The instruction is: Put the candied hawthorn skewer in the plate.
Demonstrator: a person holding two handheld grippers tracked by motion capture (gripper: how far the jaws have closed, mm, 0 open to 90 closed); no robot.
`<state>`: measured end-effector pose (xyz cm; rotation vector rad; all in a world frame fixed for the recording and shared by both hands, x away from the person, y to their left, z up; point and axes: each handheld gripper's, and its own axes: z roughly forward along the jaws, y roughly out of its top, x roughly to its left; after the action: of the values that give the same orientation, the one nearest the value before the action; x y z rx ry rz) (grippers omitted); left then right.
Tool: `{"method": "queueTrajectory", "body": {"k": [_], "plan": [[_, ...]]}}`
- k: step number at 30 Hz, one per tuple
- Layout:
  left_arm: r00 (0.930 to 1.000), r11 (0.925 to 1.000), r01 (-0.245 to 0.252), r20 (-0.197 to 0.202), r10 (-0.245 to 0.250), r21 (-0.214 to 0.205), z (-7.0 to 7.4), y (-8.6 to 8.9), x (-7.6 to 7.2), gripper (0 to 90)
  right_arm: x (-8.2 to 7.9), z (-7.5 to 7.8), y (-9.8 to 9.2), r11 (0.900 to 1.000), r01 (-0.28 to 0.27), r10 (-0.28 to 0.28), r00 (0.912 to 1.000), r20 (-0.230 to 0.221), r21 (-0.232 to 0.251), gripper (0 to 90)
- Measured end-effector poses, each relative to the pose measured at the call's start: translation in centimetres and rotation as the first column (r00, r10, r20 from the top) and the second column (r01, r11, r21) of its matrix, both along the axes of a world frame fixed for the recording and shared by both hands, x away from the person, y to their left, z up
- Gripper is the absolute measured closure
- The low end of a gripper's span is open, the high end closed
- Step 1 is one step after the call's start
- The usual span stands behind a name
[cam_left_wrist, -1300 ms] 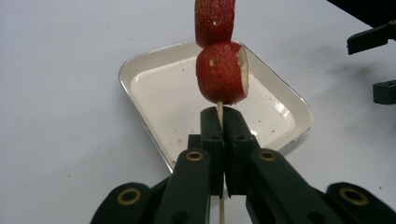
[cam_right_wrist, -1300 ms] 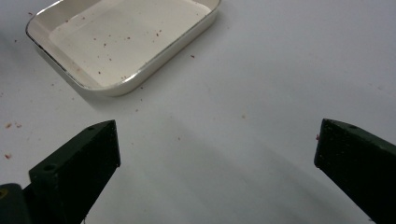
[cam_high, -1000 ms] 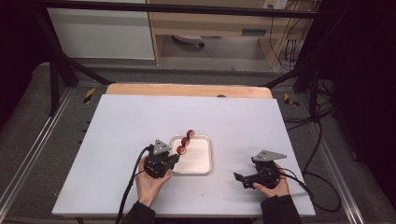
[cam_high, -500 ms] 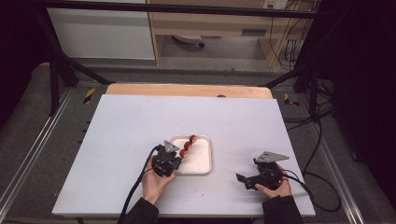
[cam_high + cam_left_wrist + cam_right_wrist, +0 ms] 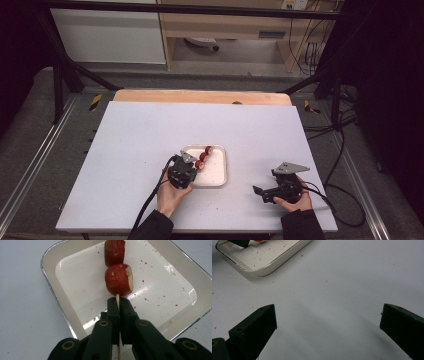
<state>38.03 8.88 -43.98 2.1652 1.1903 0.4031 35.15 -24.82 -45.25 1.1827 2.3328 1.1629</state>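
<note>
Left gripper [image 5: 117, 305] has its two black jaws pinched tight on a thin wooden stick [image 5: 117, 299]. Red fruit pieces [image 5: 118, 279] are pushed onto that stick, one after another, and they look like apple chunks or strawberries (I cannot tell which). The fruit sits over the white tray [image 5: 53, 296], near the tray's far left edge in the left gripper view. I cannot tell if the fruit is touching the tray floor or is just above it.

From the high view, the left gripper [image 5: 182, 172] is at the tray's [image 5: 216, 181] left side, and the fruit [image 5: 203, 156] is in the tray's top left part. Over to the right of the tray, well apart from it, the right gripper [image 5: 265, 192] rests low by the white table [image 5: 130, 135]. Its jaws are spread wide apart and hold nothing. In the right gripper view, the tray [image 5: 274, 266] is up in the far left corner.

What could go wrong? The stick is very thin, so it could slip or twist between the jaws. Then the fruit would swing down and drop. A hard squeeze might snap the stick. A quick tilt might make the fruit slide off the end and roll out of the tray.
</note>
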Motion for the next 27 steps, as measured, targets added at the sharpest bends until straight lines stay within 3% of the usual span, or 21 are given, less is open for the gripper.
{"method": "queueTrajectory", "body": {"k": [6, 14, 18, 21, 24, 27], "plan": [[0.9995, 0.9994, 0.03, 0.006, -0.031, 0.014, 0.3, 0.4, -0.1, 78.4, 0.0, 0.0, 0.0, 1.0, 0.005, -0.005, 1.0, -0.002, 0.001, 1.4], [0.9916, 0.9916, 0.129, 0.004, -0.129, -0.008, 2.2, 2.2, -0.3, 54.9, 0.0, 0.2, -0.1, 0.9998, 0.018, -0.018, 0.9998, 0.0, 0.012, 1.4], [0.9838, 0.9837, 0.179, -0.009, -0.179, -0.014, 3.0, 3.6, -0.2, 37.1, 0.0, 0.4, -0.2, 0.9996, 0.022, -0.023, 0.9997, 0.005, 0.017, 1.2], [0.9772, 0.9767, 0.212, -0.006, -0.212, -0.033, 3.4, 5.4, -0.6, 30.9, 0.0, 0.4, -0.3, 0.9996, 0.023, -0.023, 0.9997, 0.001, 0.016, 1.0], [0.9756, 0.9748, 0.22, 0.002, -0.22, -0.041, 3.4, 6.5, -0.9, 23.9, 0.0, 0.4, -0.3, 0.9996, 0.023, -0.023, 0.9997, 0.0, 0.016, 0.7], [0.9767, 0.9759, 0.214, 0.029, -0.213, -0.044, 3.1, 8.7, -1.7, 19.0, 0.0, 0.4, -0.2, 0.9996, 0.023, -0.023, 0.9997, -0.004, 0.016, 0.7]]}}
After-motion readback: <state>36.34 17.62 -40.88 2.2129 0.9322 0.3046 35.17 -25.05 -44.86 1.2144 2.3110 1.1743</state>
